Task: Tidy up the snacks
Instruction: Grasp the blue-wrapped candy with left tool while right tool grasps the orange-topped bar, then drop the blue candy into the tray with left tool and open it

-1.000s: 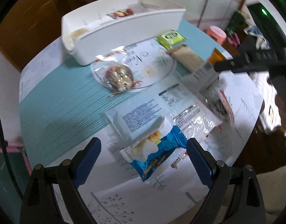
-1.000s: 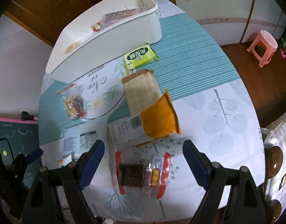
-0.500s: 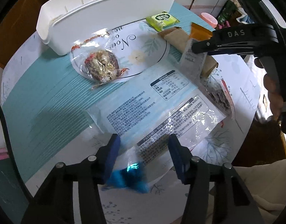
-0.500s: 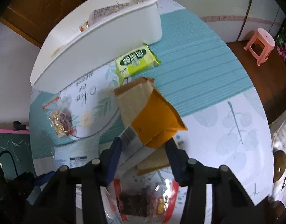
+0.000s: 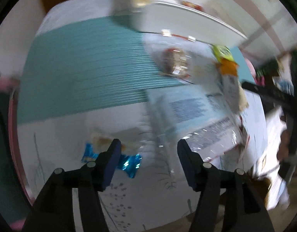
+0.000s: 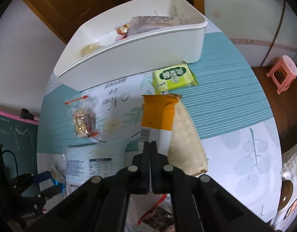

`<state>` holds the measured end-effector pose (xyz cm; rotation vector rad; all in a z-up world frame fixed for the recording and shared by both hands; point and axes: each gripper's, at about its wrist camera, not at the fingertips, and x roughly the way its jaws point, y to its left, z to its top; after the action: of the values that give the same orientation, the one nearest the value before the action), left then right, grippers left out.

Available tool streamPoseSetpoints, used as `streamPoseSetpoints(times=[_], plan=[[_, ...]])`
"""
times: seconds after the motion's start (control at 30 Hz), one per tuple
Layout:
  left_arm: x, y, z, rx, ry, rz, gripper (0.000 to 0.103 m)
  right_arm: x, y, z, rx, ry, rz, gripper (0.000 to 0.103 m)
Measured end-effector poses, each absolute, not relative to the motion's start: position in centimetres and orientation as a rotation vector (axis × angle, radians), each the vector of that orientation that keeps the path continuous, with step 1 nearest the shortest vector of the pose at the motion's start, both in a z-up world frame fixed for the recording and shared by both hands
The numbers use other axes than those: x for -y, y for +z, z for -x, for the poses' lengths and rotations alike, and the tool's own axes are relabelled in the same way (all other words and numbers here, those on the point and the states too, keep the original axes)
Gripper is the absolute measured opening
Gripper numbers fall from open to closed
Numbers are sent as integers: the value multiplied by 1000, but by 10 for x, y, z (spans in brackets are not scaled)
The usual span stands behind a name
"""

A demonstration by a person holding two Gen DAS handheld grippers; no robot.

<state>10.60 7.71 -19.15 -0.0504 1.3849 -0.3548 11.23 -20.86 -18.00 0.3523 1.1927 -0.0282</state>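
Striped teal cloth (image 5: 86,61) lies bare; snacks crowd beside white bin (image 6: 129,58)

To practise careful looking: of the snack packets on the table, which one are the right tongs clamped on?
The orange-and-white packet, its white barcode end pinched in the shut right tongs. The green packet and the clear-wrapped nut cake lie untouched.

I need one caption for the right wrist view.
Right gripper shut on orange snack pouch, white bin beyond.

Tablecloth (image 6: 117,104) near the tabletop's far edge: script print, upside down, partly legible, "Nice of …". Other packet print too blurred to read.
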Motion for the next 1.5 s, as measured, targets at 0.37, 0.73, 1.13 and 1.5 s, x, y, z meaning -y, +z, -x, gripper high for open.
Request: streamPoseSetpoints(times=[0.37,0.73,1.13,1.5], plan=[[-124,-210,-105,-1428,-63,360,59,192,-161,-111,-1166,47,-308,0],[-144,-228,-97,-1453,148,499,66,188,-160,-112,-1178,88,-300,0],[-120,-199,-102,-1396,155,366,24,183,-151,-111,-1166,131,-284,0],[-61,-82,-145,-1133,-49,181,23,174,-96,-119,-1070,200,-254,0]])
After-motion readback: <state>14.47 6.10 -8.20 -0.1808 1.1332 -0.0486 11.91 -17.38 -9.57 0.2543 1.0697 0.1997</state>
